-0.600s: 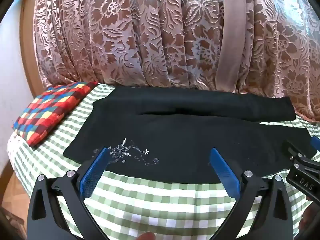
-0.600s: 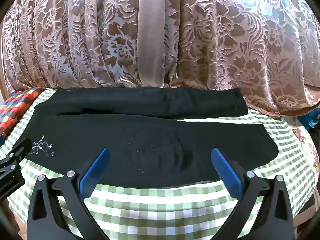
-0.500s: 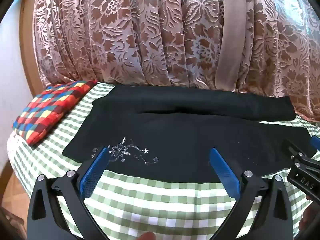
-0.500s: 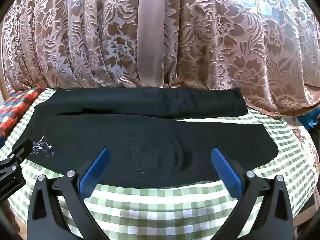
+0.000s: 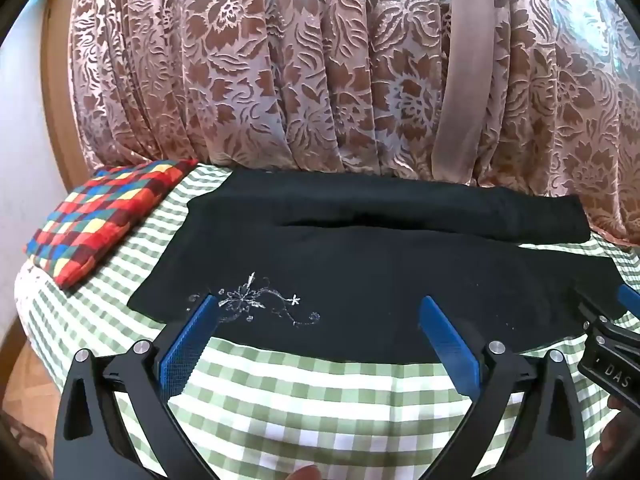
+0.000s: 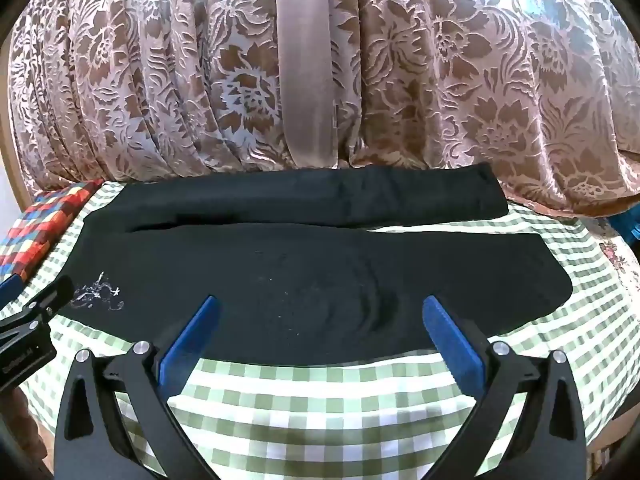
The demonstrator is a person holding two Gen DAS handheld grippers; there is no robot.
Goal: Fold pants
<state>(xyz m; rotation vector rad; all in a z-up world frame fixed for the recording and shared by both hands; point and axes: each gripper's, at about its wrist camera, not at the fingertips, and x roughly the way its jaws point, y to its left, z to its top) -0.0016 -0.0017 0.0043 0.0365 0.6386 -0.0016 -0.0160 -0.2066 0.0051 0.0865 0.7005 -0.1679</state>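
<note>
Black fabric pants (image 5: 360,264) with a small silver floral embroidery (image 5: 256,304) lie flat across the green-and-white checked tablecloth (image 5: 312,396), legs running rightward. The left gripper (image 5: 316,316) hovers near the embroidered end, blue fingers spread wide, nothing between them. The right gripper (image 6: 320,316) hangs over the near leg, equally wide and empty.

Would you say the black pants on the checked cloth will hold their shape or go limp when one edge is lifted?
Probably limp: the black pants lie flat against the checked cloth with soft ripples near the knee. They look thin, so likely light. A single pinch would likely let the rest sag and drag.
</note>
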